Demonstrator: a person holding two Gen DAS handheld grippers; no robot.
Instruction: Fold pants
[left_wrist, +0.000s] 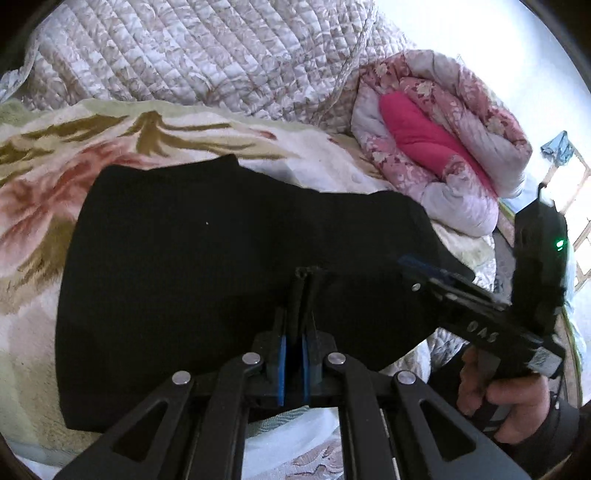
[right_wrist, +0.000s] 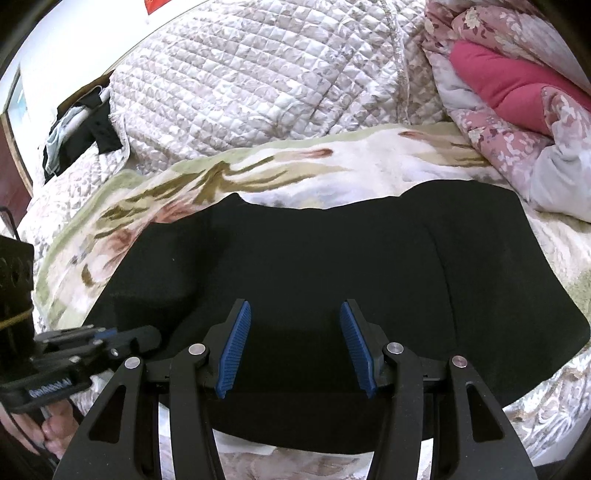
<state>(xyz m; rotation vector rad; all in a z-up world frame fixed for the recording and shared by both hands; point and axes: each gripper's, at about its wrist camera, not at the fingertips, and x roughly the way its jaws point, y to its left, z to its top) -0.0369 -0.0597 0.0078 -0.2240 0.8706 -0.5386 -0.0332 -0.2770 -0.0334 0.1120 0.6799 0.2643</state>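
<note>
Black pants (left_wrist: 221, 258) (right_wrist: 332, 251) lie spread flat across a flowered blanket (left_wrist: 55, 177) (right_wrist: 258, 166) on a bed. My left gripper (left_wrist: 306, 275) is shut, with a small ridge of the black cloth pinched at its tips. In the right wrist view the left gripper (right_wrist: 147, 338) sits at the pants' near left edge, where the cloth is lifted. My right gripper (right_wrist: 295, 314) hangs open over the near middle of the pants, nothing between its blue pads (right_wrist: 236, 347). In the left wrist view the right gripper (left_wrist: 410, 264) hovers at the pants' right end, held by a hand (left_wrist: 509, 402).
A quilted bedspread (left_wrist: 184, 48) (right_wrist: 258, 74) is heaped behind the blanket. A rolled pink floral duvet (left_wrist: 443, 136) (right_wrist: 517, 92) lies at the right, close to the pants' far right corner. Loose clothes (right_wrist: 81, 129) are piled at the far left by a wooden frame.
</note>
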